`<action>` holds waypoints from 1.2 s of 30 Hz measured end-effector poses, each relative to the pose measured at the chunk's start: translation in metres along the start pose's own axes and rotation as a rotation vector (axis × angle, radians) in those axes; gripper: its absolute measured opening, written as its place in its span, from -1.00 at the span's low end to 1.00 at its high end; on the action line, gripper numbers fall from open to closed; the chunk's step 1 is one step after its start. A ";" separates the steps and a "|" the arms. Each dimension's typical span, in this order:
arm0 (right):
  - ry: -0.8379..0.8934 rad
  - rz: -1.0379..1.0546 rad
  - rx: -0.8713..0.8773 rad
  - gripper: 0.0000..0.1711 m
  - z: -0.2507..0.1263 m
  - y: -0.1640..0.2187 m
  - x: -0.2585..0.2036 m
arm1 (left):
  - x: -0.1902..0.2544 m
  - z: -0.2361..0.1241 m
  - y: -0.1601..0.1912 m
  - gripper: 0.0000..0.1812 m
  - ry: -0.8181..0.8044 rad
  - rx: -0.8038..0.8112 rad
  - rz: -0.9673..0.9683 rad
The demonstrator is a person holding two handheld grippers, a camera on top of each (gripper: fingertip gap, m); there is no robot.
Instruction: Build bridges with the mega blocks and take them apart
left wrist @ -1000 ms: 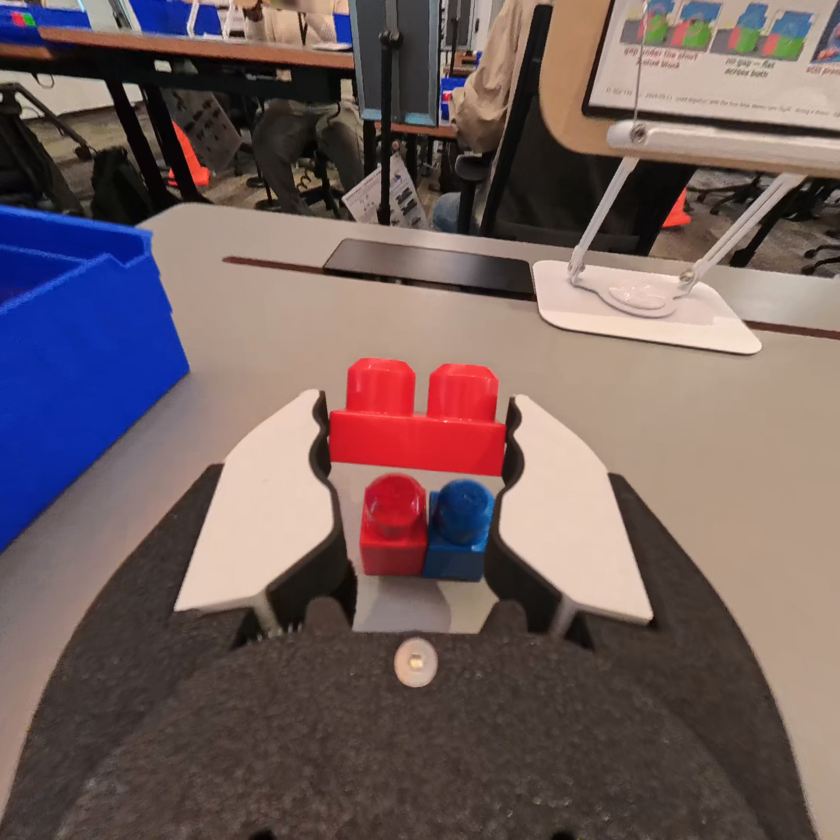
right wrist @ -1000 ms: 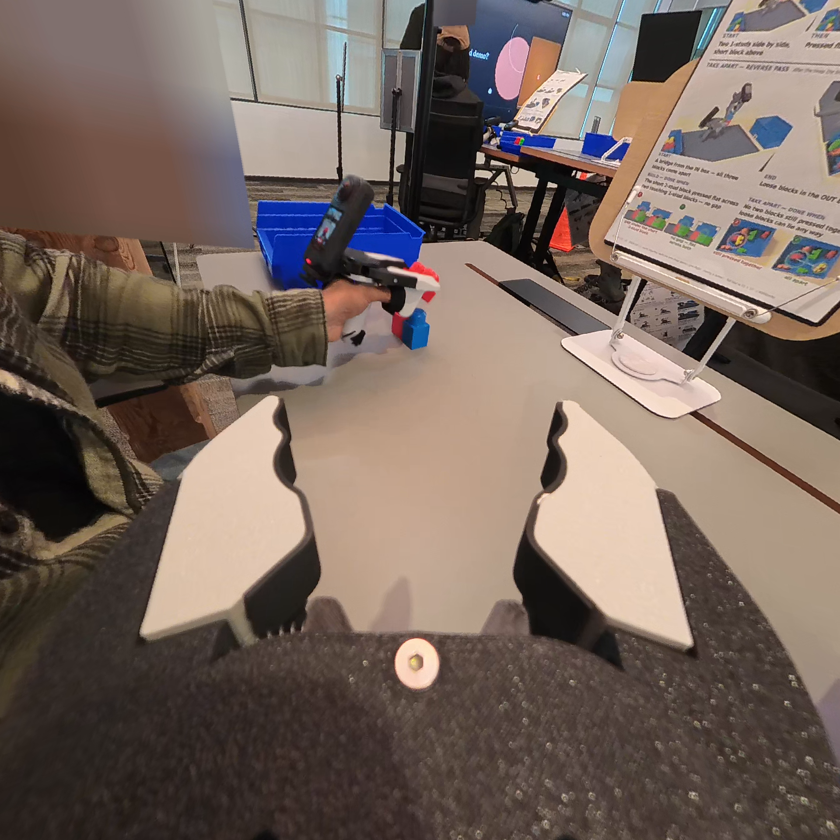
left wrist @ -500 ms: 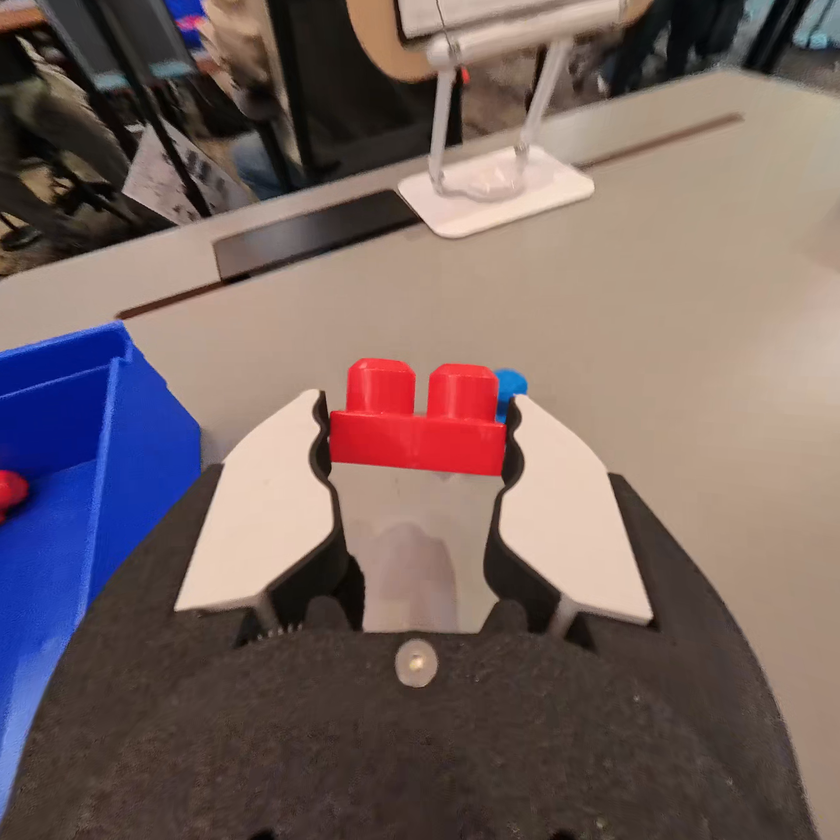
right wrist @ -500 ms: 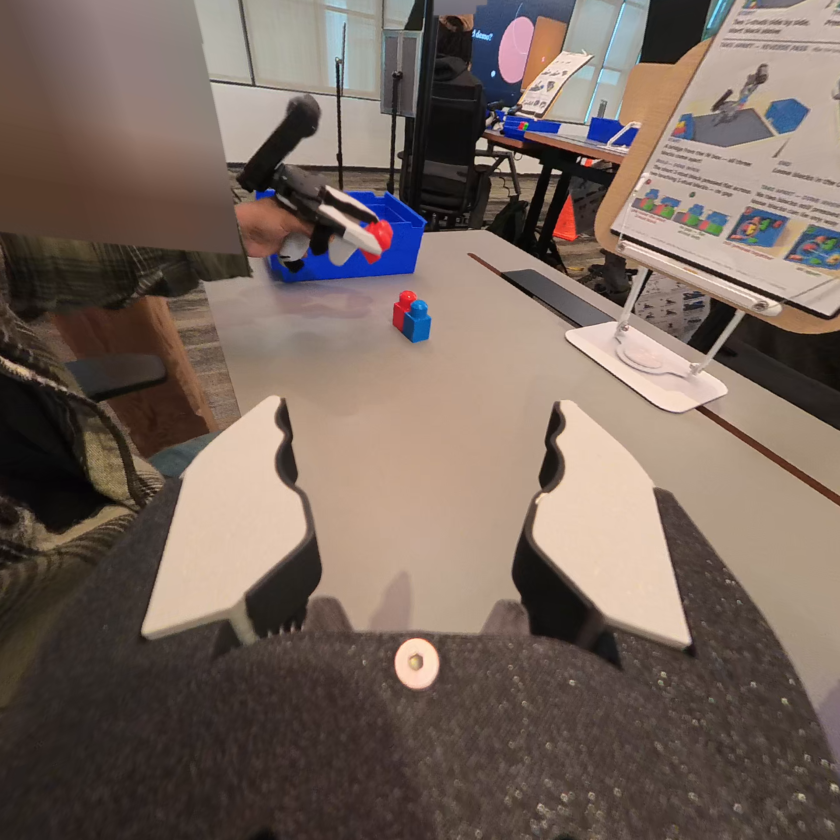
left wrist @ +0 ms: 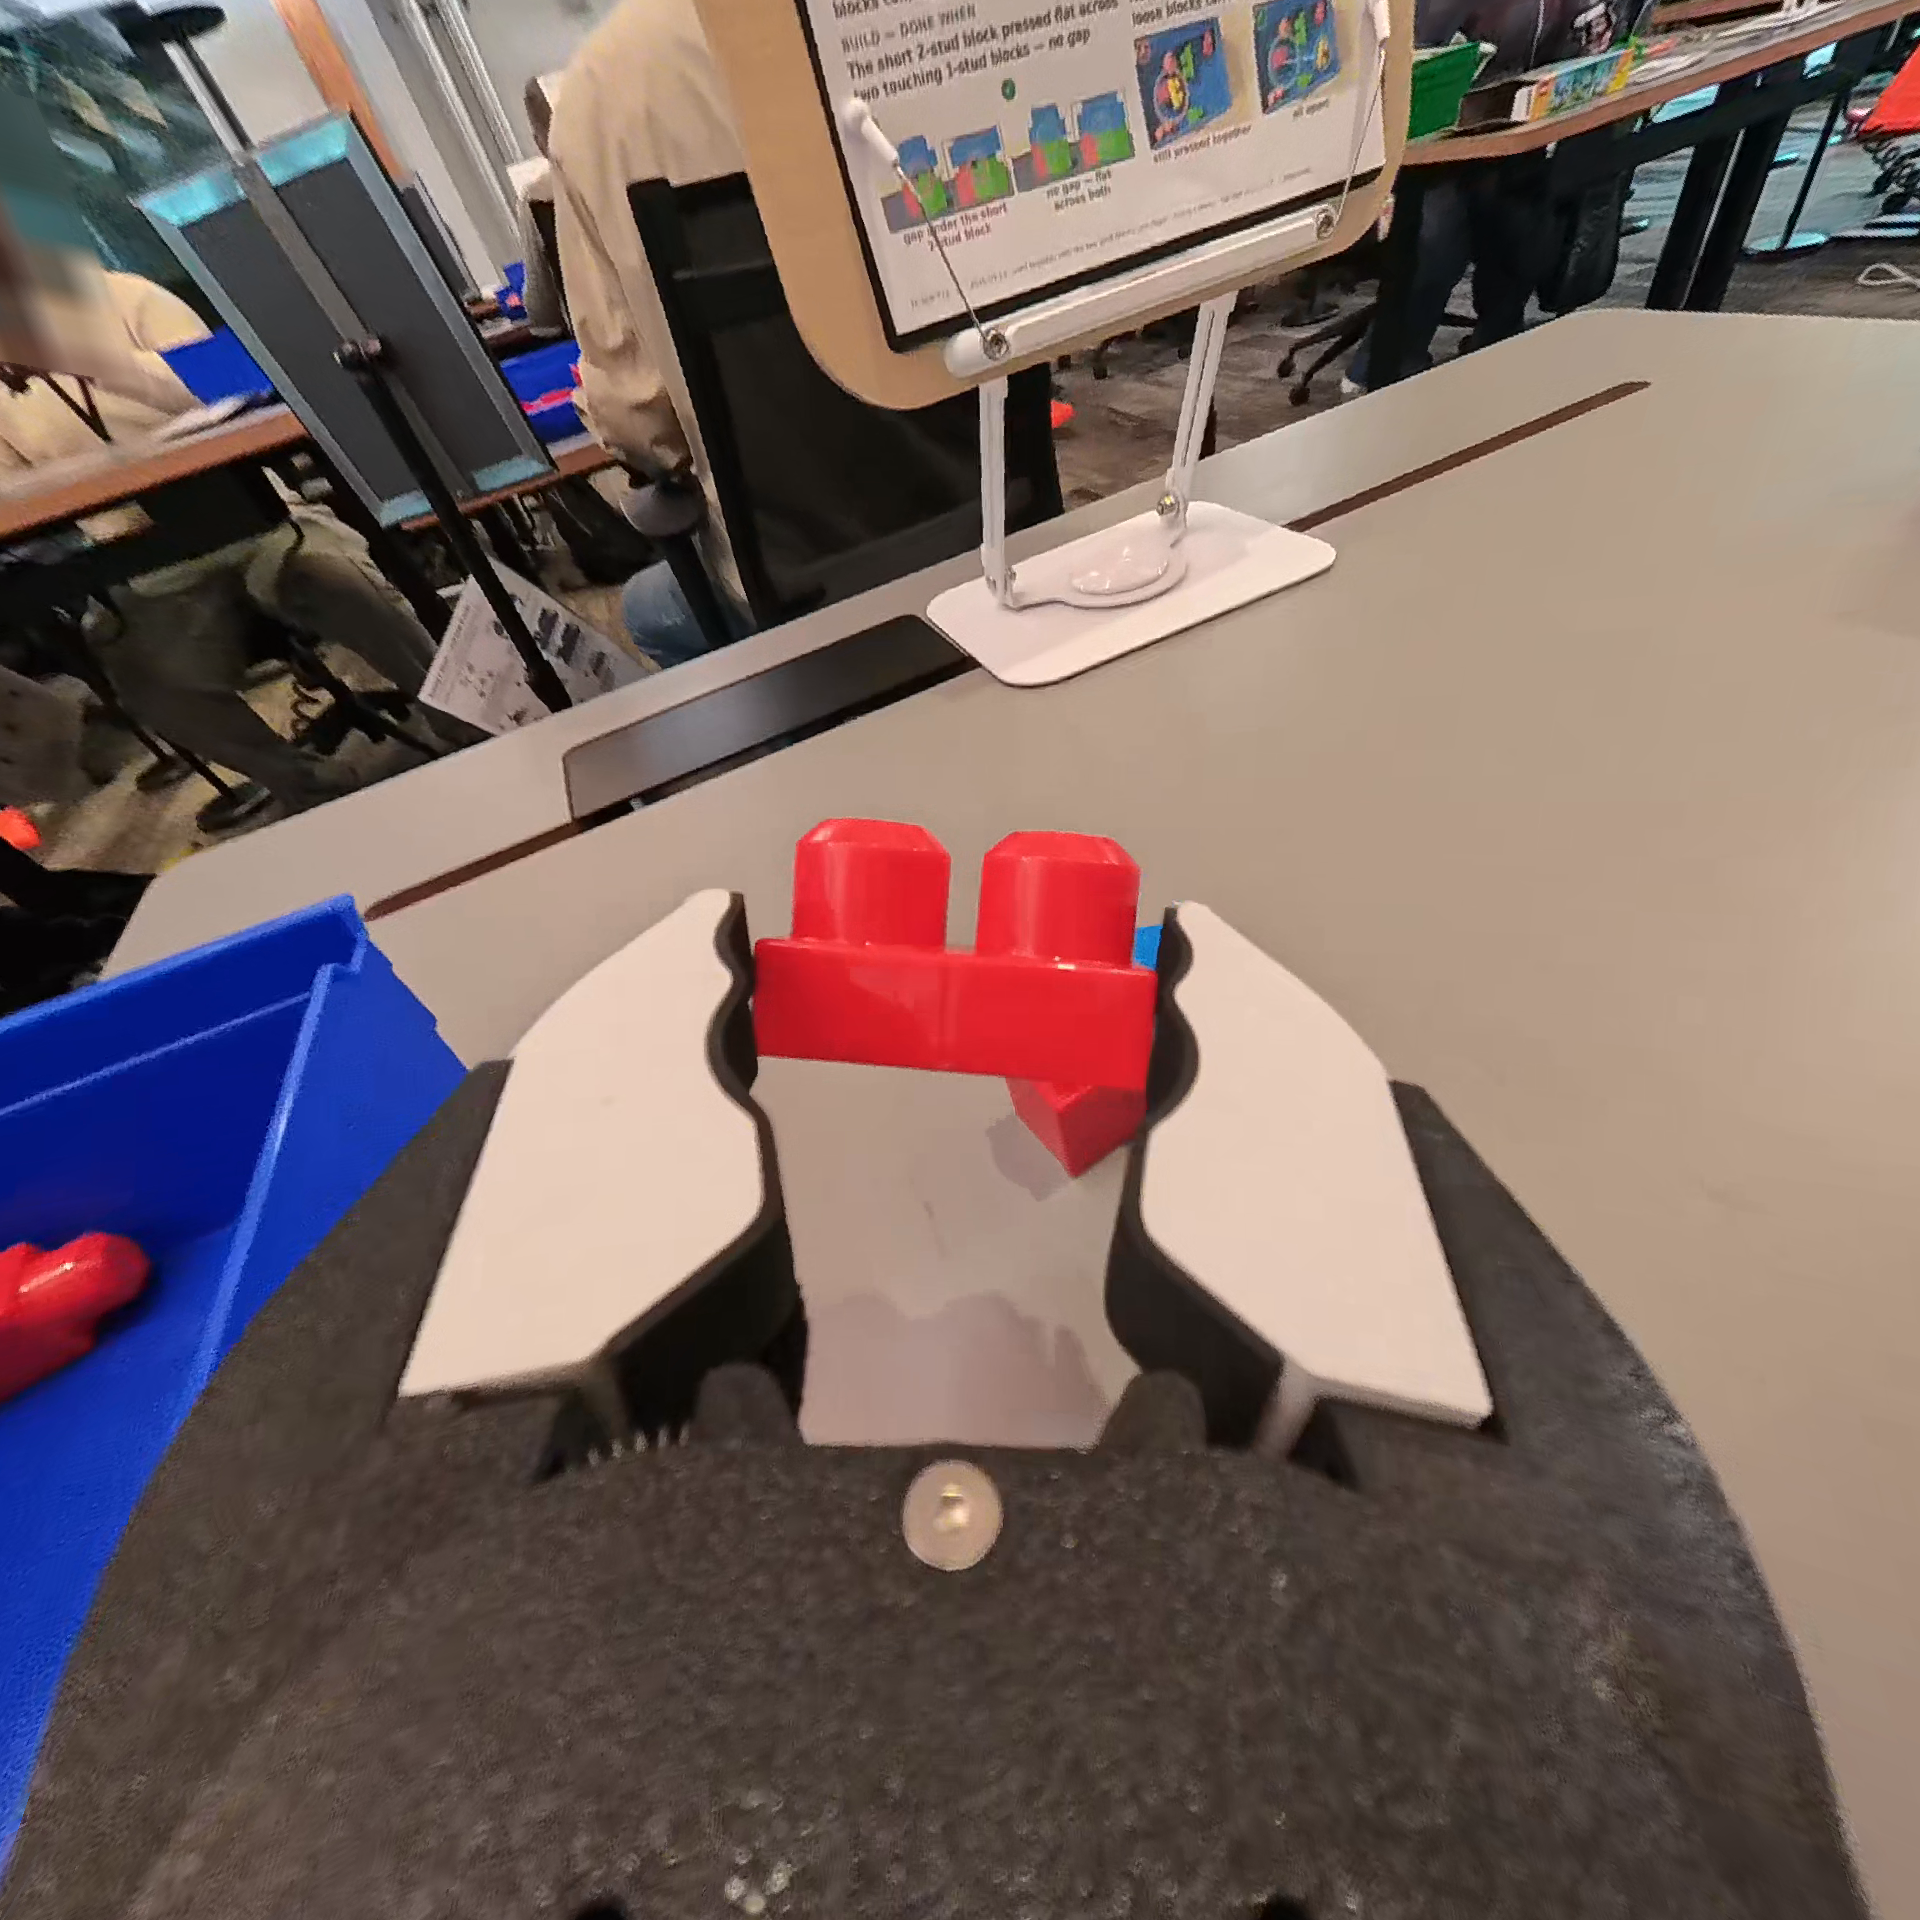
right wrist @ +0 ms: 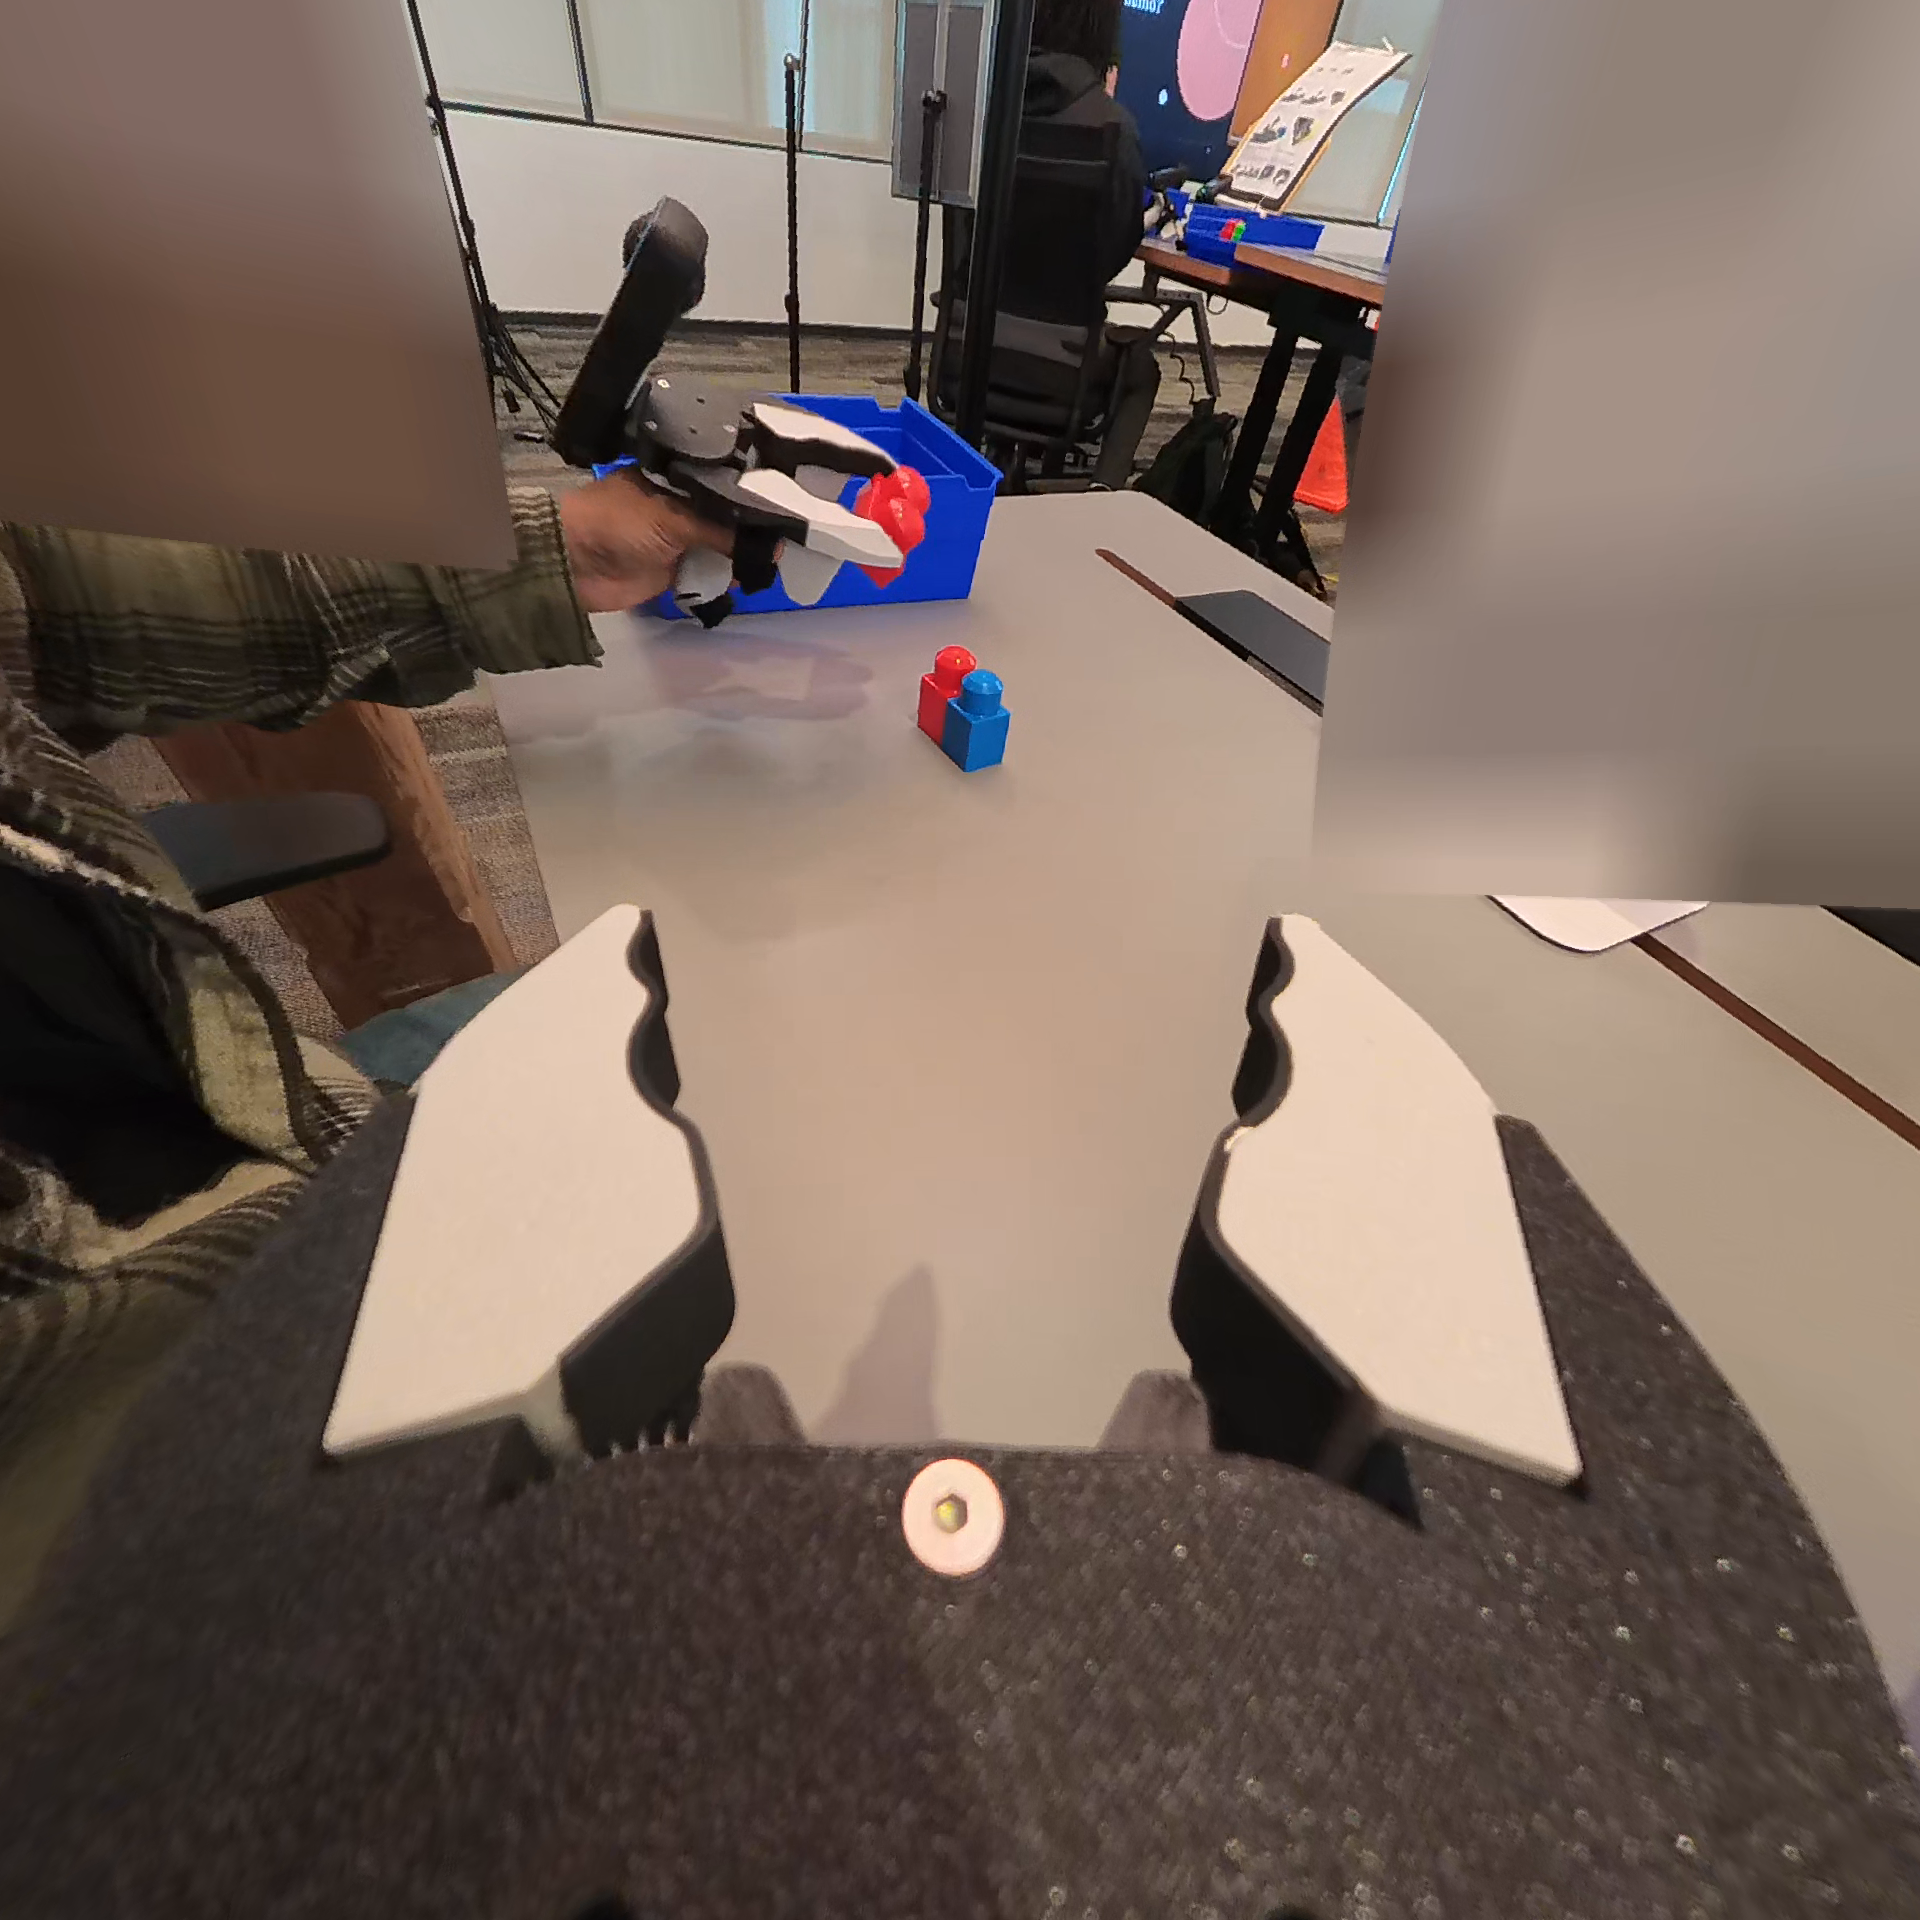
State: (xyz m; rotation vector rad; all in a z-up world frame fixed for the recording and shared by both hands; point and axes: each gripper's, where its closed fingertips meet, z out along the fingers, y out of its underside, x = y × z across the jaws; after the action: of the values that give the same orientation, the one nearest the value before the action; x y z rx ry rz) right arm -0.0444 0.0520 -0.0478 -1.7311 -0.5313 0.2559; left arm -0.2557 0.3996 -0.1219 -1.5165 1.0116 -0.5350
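My left gripper (left wrist: 951,997) is shut on a red two-stud block (left wrist: 951,971) and holds it in the air above the table, near the blue bin. The same gripper (right wrist: 894,520) with its red block (right wrist: 896,509) shows far off in the right wrist view. A small red one-stud block (right wrist: 943,691) and a blue one-stud block (right wrist: 979,719) stand side by side, touching, on the grey table (right wrist: 935,1039). In the left wrist view they are mostly hidden behind the held block; a corner of the red one (left wrist: 1081,1127) shows. My right gripper (right wrist: 956,1029) is open and empty over the near table.
A blue bin (left wrist: 177,1122) at the table's left holds a red block (left wrist: 57,1288). A document stand with an instruction sheet (left wrist: 1122,582) is at the back. A black strip (left wrist: 758,712) lies in the table. People sit at desks behind.
My left gripper has lifted the red two-stud block off the two small blocks and carried it left toward the blue bin. The right gripper stays open and has barely moved.
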 end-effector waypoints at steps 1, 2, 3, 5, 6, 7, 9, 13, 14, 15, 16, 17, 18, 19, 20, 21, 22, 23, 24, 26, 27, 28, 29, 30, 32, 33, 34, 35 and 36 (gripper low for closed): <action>0.001 0.002 -0.002 0.25 0.001 0.000 0.000 | 0.000 0.001 -0.002 -0.18 -0.010 0.009 0.006; 0.002 0.002 -0.005 0.25 0.002 0.000 0.000 | 0.000 0.003 -0.003 -0.18 -0.018 0.017 0.009; 0.002 0.005 -0.010 0.24 0.004 0.001 0.001 | 0.000 0.004 -0.004 -0.18 -0.023 0.027 0.013; 0.004 0.014 -0.024 0.25 0.008 0.003 0.002 | 0.002 0.006 -0.009 -0.18 -0.032 0.061 0.023; 0.007 0.020 -0.034 0.25 0.010 0.003 0.004 | 0.003 0.008 -0.011 -0.18 -0.039 0.079 0.024; 0.008 0.029 -0.043 0.25 0.013 0.004 0.007 | 0.005 0.008 -0.014 -0.18 -0.044 0.098 0.023; 0.009 0.059 -0.066 0.25 0.020 0.003 0.013 | 0.009 0.010 -0.022 -0.18 -0.049 0.137 0.028; -0.029 0.121 -0.093 0.20 0.048 -0.013 0.033 | 0.025 0.020 -0.037 -0.18 -0.060 0.173 0.073; -0.049 0.135 -0.095 0.18 0.058 -0.019 0.039 | 0.032 0.023 -0.042 -0.18 -0.050 0.186 0.083; -0.076 0.152 -0.100 0.17 0.070 -0.025 0.043 | 0.040 0.026 -0.046 -0.18 -0.042 0.192 0.098; -0.110 0.173 -0.103 0.14 0.084 -0.032 0.047 | 0.046 0.029 -0.050 -0.18 -0.041 0.197 0.123; -0.154 0.192 -0.106 0.10 0.098 -0.039 0.048 | 0.053 0.031 -0.055 -0.18 -0.039 0.206 0.147; -0.197 0.208 -0.113 0.05 0.112 -0.045 0.049 | 0.062 0.033 -0.060 -0.18 -0.026 0.217 0.166; -0.228 0.226 -0.125 0.03 0.128 -0.050 0.052 | 0.069 0.035 -0.064 -0.18 -0.014 0.224 0.183; -0.264 0.246 -0.137 0.02 0.144 -0.054 0.052 | 0.076 0.037 -0.067 -0.19 -0.009 0.229 0.204; -0.300 0.266 -0.153 -0.01 0.160 -0.057 0.052 | 0.083 0.038 -0.070 -0.19 0.000 0.233 0.226; -0.340 0.285 -0.176 -0.04 0.175 -0.058 0.050 | 0.089 0.039 -0.072 -0.19 0.011 0.236 0.246; -0.375 0.305 -0.203 -0.06 0.190 -0.058 0.048 | 0.094 0.040 -0.073 -0.19 0.017 0.238 0.266; -0.404 0.319 -0.230 -0.07 0.204 -0.057 0.044 | 0.097 0.040 -0.075 -0.18 0.020 0.241 0.286; -0.440 0.329 -0.282 -0.06 0.229 -0.052 0.038 | 0.102 0.041 -0.077 -0.18 0.026 0.244 0.314; -0.448 0.326 -0.312 -0.05 0.239 -0.048 0.035 | 0.103 0.041 -0.077 -0.19 0.030 0.247 0.321; -0.456 0.322 -0.341 -0.05 0.248 -0.044 0.033 | 0.104 0.040 -0.078 -0.19 0.034 0.249 0.325; -0.463 0.323 -0.363 -0.04 0.256 -0.041 0.030 | 0.105 0.040 -0.079 -0.18 0.037 0.251 0.329; -0.467 0.325 -0.380 -0.03 0.262 -0.039 0.030 | 0.105 0.040 -0.079 -0.18 0.039 0.253 0.336; -0.464 0.320 -0.407 -0.05 0.273 -0.037 0.031 | 0.106 0.040 -0.080 -0.18 0.041 0.253 0.352; -0.464 0.320 -0.420 -0.06 0.278 -0.036 0.032 | 0.107 0.040 -0.079 -0.18 0.042 0.254 0.360; -0.472 0.322 -0.436 -0.09 0.282 -0.035 0.032 | 0.108 0.040 -0.079 -0.18 0.044 0.254 0.367; -0.481 0.325 -0.452 -0.12 0.286 -0.033 0.031 | 0.110 0.040 -0.079 -0.18 0.046 0.257 0.375; -0.489 0.329 -0.467 -0.14 0.290 -0.032 0.031 | 0.111 0.040 -0.079 -0.18 0.046 0.260 0.384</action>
State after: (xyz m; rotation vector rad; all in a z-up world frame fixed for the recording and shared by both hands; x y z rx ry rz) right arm -0.1544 0.3224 -0.0804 -2.2227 -0.6943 0.8602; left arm -0.1425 0.3254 -0.0780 -1.0519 1.1850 -0.4102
